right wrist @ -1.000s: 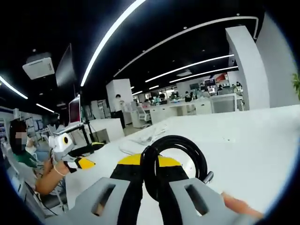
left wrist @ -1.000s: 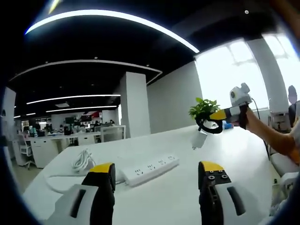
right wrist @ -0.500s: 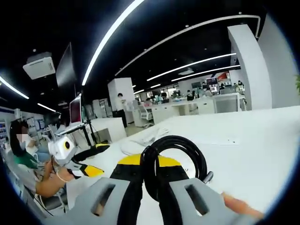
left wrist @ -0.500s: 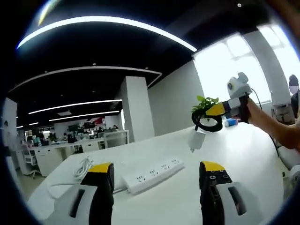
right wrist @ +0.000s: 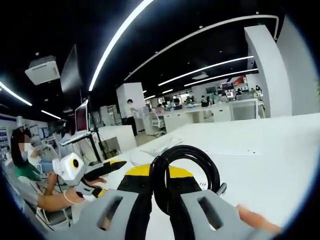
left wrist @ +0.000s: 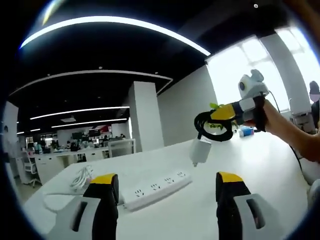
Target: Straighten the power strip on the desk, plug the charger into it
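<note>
— Charger [left wrist: 199, 151] location?
— Hanging over the surface [left wrist: 280, 165] above the power strip [left wrist: 156, 185], its coiled black cable [right wrist: 186, 172] clamped between the right gripper's [right wrist: 161, 185] fingers.
— Left gripper [left wrist: 162, 190]?
— Fingers spread apart, holding nothing, just before the strip.

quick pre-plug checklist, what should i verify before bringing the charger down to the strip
1. Right tongs grip the black cable loop: ok, shut on it.
2. Charger hangs free below the loop, above the desk: ok.
3. Charger prongs face the sockets: cannot tell.
4. Power strip lies flat with sockets up: ok.
5. Strip held steady: not ok, left tongs are open, not touching it.
6. Strip straight on the desk: cannot tell.
</note>
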Available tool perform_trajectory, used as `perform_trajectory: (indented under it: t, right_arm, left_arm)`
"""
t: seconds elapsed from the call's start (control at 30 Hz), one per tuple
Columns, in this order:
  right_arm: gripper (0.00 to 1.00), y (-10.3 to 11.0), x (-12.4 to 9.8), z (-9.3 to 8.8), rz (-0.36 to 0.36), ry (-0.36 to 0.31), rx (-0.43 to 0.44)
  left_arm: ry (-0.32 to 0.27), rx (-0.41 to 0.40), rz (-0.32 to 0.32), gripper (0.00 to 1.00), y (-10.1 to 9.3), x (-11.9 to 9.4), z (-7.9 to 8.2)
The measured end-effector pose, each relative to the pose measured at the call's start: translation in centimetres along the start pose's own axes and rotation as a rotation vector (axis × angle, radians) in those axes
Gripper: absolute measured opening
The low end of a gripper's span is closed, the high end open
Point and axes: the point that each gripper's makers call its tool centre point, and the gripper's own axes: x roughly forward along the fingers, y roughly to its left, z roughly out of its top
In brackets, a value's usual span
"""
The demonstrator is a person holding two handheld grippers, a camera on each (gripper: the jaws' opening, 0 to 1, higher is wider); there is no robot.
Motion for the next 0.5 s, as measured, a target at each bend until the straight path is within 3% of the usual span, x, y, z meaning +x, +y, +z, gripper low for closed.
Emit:
perform_trajectory:
  t: [0.23,0.4,0.5]
  right_arm:
    - [0.08,0.1,0.6,0.3,-0.01,-0.005,-0.005]
    - [0.08,0.1,1.0,0.4,-0.011,-0.006,-0.011]
    - [0.08,0.3,1.2,0.4,-0.01,-0.011,-0.011]
  left_arm:
    - [-0.035,0.011,0.003,0.84,-0.8,1.2,0.4]
    - [-0.027,0.035,-0.004,0.85,-1.6,2.5,0.2]
    - [-0.034,-0.002,-0.016,0.86,-2.1,3.0,0.2]
